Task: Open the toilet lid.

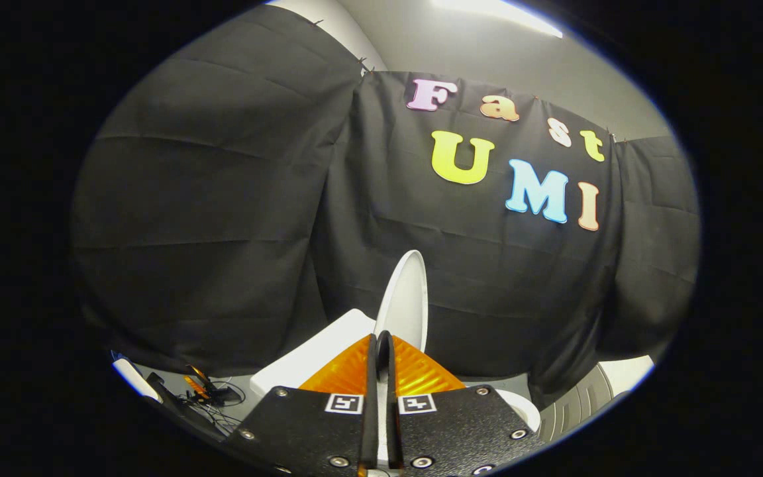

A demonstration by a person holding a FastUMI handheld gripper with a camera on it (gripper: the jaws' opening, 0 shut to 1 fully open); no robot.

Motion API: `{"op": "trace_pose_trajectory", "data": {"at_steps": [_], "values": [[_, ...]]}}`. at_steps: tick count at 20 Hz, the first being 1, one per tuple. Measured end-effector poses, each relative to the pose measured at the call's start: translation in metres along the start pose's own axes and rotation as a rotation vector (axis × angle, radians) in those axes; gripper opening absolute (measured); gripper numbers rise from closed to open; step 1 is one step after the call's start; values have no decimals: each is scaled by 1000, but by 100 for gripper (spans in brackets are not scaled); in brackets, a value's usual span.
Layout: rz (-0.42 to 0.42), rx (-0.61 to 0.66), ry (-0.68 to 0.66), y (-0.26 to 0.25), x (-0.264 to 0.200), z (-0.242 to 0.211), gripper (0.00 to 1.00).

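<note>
Lid (406,301) stands raised, near upright, just beyond your gripper (382,344), with the white tank (315,354) beside it. Your fingers sit almost closed with nothing visibly pinched between them. Opening looks essentially done; you only need to withdraw.

White toilet lid (408,298) and tank (315,351) against plain black cloth (222,199).
</note>
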State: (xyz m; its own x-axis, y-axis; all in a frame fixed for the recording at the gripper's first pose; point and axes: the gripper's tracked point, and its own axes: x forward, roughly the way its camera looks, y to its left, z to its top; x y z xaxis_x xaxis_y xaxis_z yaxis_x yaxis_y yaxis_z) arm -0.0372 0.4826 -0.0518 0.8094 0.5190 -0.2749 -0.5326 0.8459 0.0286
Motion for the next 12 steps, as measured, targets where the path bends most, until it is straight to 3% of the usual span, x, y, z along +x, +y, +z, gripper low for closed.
{"op": "trace_pose_trajectory", "data": {"at_steps": [3, 4, 8, 12], "values": [[74, 57, -4, 0, -5, 0, 15], [65, 62, -19, -8, -9, 2, 20], [43, 78, -100, -49, -35, 18, 91], [28, 154, -207, -102, -52, 43, 95]]}}
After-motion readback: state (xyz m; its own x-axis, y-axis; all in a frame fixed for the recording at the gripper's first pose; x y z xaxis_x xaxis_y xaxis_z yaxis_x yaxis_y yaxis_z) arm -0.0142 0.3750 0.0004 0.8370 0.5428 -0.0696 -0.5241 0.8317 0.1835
